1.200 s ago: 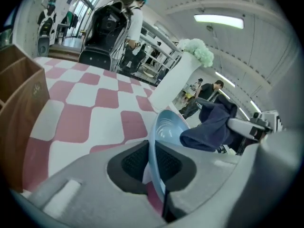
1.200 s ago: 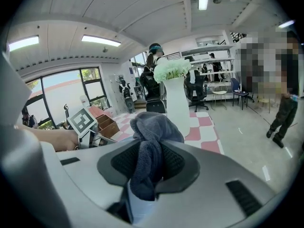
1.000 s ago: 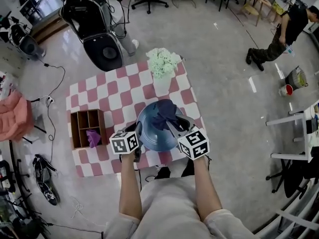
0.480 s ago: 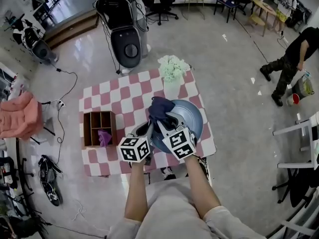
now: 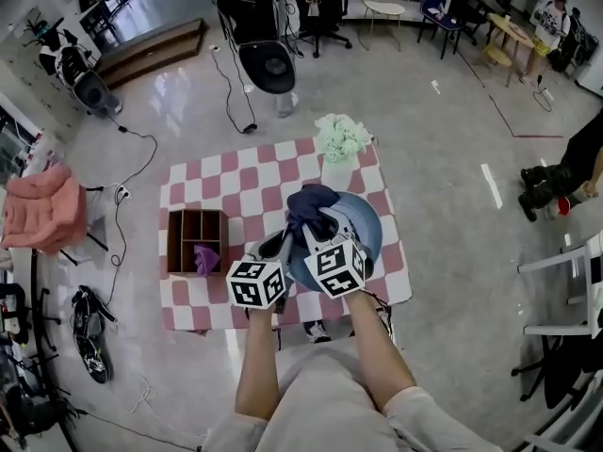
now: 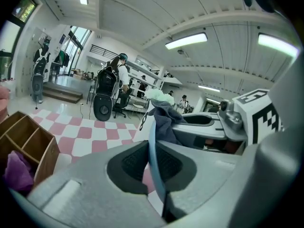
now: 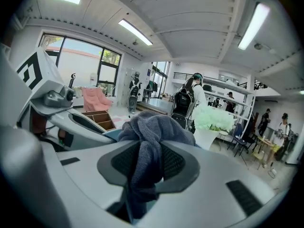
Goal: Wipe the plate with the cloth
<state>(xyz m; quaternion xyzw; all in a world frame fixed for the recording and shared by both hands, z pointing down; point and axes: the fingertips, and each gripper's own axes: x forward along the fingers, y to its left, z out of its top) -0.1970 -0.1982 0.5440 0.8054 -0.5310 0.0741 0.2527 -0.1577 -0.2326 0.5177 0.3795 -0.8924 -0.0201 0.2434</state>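
Left gripper [image 6: 152,163] jaws nearly together, pinching the thin blue rim of the plate [image 5: 364,220], which runs edge-on between the pads. Right gripper [image 7: 149,164] jaws clamped on a fold of the dark grey-blue cloth [image 7: 153,126]; the rest bunches up in a wad past the tips

Head view: both grippers side by side, just apart, in front of the person. The plate is carried by its near left rim over the near right part of the pink-and-white checked desk [image 5: 188,182], and it looks lifted off it, face turned up toward the person. The cloth wad sits over the plate's far left area; it looks to be touching, can't confirm how hard

Step in hand, as I judge it: wiping the plate face. To do it well:
- hold the left grip tight, since only the rim is held and a push from the cloth will lever the plate round
- press the wad flat on the face, not just the jaw tips
- sweep in arcs from the centre out to the rim, cover the right half too
- only a fold is pinched, so don't drag so hard that it slips out

Around: wooden divider box [image 5: 195,241] on the desk's left with a purple thing [image 5: 206,259] in one compartment, well apart. White vase of pale green flowers [image 5: 341,141] at the far edge, near the plate, so keep sweeps clear of it
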